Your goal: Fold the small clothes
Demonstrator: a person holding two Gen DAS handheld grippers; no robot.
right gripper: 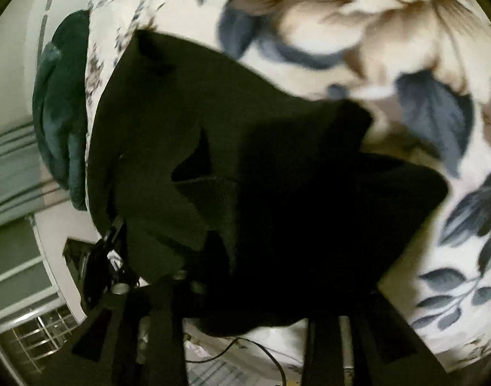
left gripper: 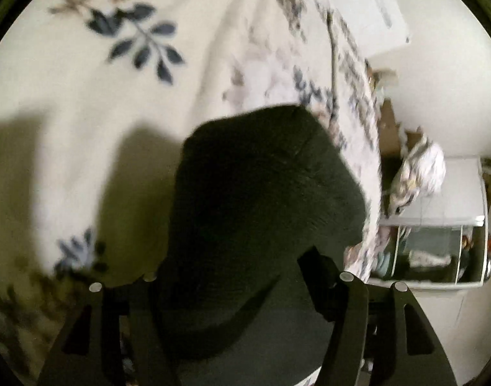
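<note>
My left claw [left gripper: 235, 270] is nearest. Its 2 fingers stand partly spread with the dark garment [left gripper: 261, 193] filling the gap. The blur keeps me from telling whether the pads pinch the cloth or only straddle it. The right claw [right gripper: 245, 302] is worse off: its fingers are lost in shadow under the same dark cloth, so I cannot tell its state either.

The garment lies on the bed [left gripper: 84, 96], on a pale cover printed with blue leaves and tan flowers. In the right view it is bunched, with 1 flap doubled over the rest and a corner pointing away from me. I judge both claws sit at its near edge so that 1 side can be carried over the other. A wide, soft bed suits that, since the cloth can lie spread while I work. The fold looks about half done.

A cable [right gripper: 245, 347] trails just under the right claw and could snag.

Beyond the bed's edge, on the floor, stands a white bin [left gripper: 438, 257] with a clear front. It holds pale and dark cloth, too blurred to name. A floral bundle [left gripper: 419, 173] rests on its lid. On the other side a teal blanket [right gripper: 61, 112] hangs by the bed. Further off is a wire basket [right gripper: 36, 331], and I cannot make out its contents.
</note>
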